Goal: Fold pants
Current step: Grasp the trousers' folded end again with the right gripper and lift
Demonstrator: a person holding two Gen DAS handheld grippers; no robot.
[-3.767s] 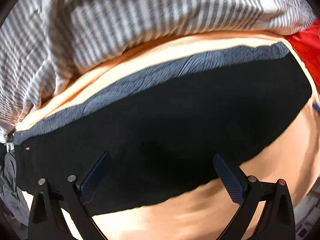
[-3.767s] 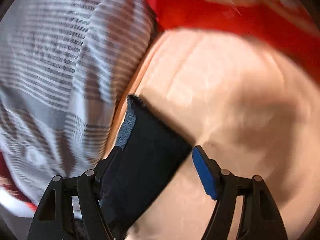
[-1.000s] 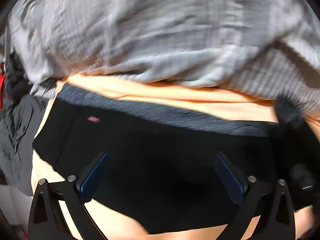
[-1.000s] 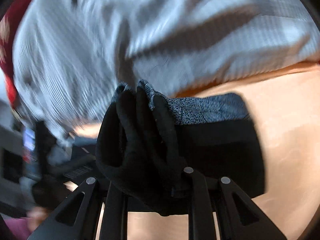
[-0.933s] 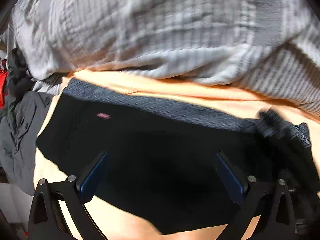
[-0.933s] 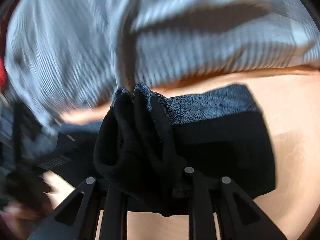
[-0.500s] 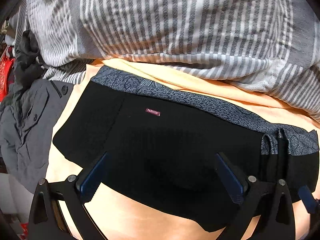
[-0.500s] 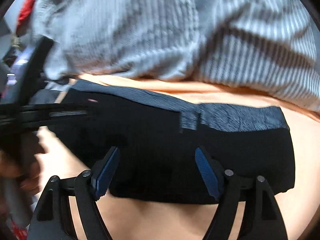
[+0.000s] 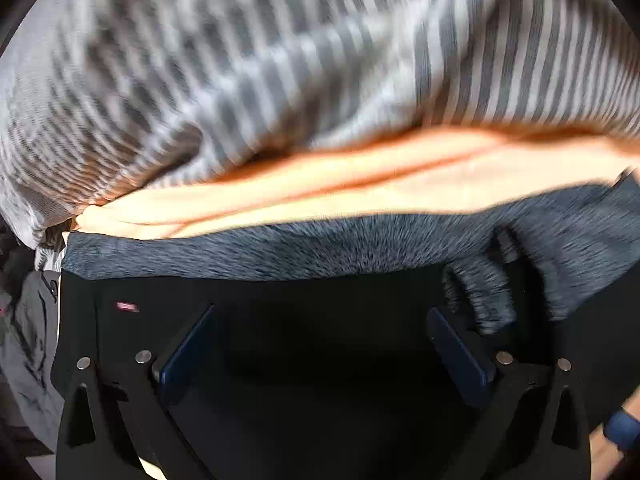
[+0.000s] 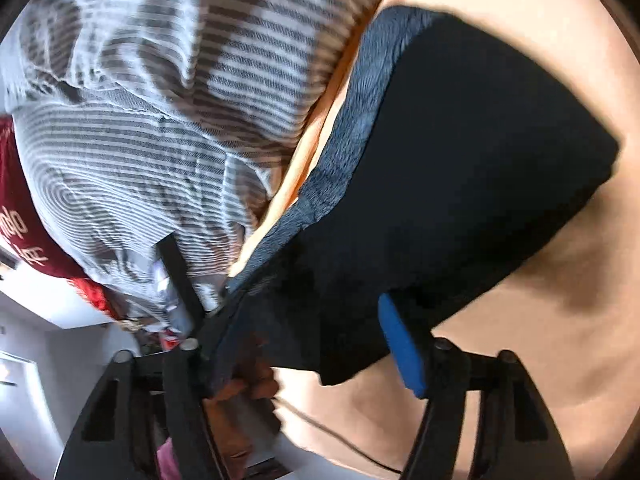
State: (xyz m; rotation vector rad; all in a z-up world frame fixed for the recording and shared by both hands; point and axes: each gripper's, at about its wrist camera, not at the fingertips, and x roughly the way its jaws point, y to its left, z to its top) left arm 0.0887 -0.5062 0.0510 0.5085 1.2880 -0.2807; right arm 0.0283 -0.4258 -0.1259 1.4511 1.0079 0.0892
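The black pants [image 9: 320, 288] with a grey speckled waistband [image 9: 260, 252] lie flat across a peach sheet [image 9: 360, 184]. Near the right end the waistband is bunched into a small fold [image 9: 480, 292]. My left gripper [image 9: 320, 344] hangs open just above the black cloth, with nothing pressed between its pads. In the right wrist view the pants [image 10: 460, 152] run away from my right gripper [image 10: 312, 340]. Its jaws are closing, the near edge of the pants lies between them, and the blue pad [image 10: 400, 348] stands at that edge without pressing it.
A grey-and-white striped blanket [image 9: 280, 60] is heaped along the far side of the pants, also in the right wrist view [image 10: 140, 120]. A grey garment [image 9: 28, 340] lies past the sheet's left edge. Red cloth [image 10: 20, 208] shows behind the blanket. Bare sheet [image 10: 540, 340] lies right of the pants.
A second ago my right gripper was shut on a bunch of the pants; it has since let go, opened and rolled. Both grippers have come down closer to the cloth. The left stayed open.
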